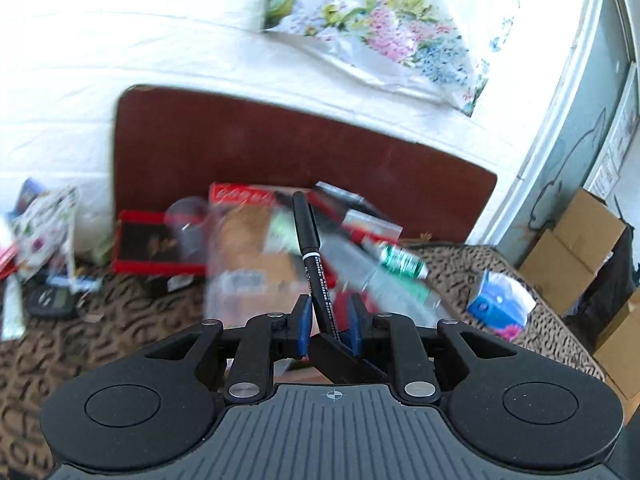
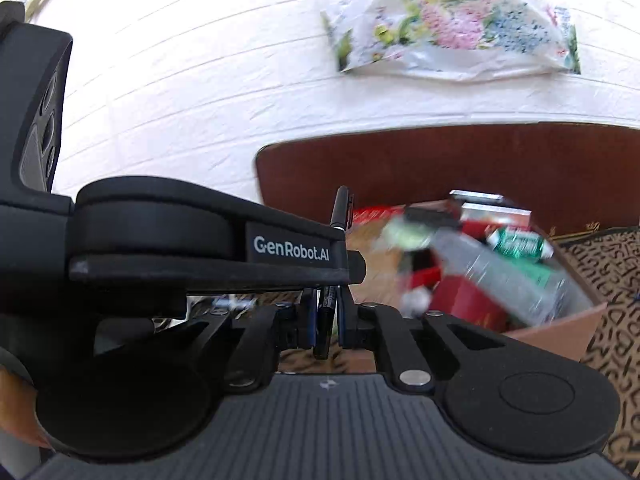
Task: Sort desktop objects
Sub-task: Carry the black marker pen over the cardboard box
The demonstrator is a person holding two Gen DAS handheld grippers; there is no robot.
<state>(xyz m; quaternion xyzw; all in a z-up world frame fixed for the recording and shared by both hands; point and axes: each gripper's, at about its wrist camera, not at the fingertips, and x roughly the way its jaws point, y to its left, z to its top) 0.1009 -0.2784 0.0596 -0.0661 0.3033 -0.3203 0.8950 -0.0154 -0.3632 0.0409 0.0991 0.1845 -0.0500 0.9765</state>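
Between the blue pads of the left hand-held gripper [image 1: 329,322] sits one black marker pen [image 1: 310,252], white print on its barrel, cap end up and tilted slightly left; jaws closed on its lower barrel. Right hand-held gripper [image 2: 325,322] is likewise closed on a black pen [image 2: 325,312]; from the right wrist view a pen tip [image 2: 341,208] pokes up above the left unit's body, which crosses the left half of that frame, so I can't tell for sure if both clamp the same pen or there are two. Behind the pen: one open cardboard box [image 2: 560,322] crammed with blurred stuff, including red packaging [image 1: 240,196], one green-and-white tube [image 1: 402,261] and clear plastic wrap [image 1: 240,264]. Left of it, one red-rimmed dark tray [image 1: 154,246] and a loose pile of papers and packets [image 1: 44,220]. Right of it, one blue-and-white tissue pack [image 1: 498,306]. All rest on a leopard-print cloth [image 1: 120,320] over the counter. A dark brown board [image 1: 280,148] leans against the white brick wall [image 1: 120,40], one floral plastic bag [image 1: 380,32] hanging above. Brown cartons [image 1: 572,248] stacked far right. Motion blur hides labels.
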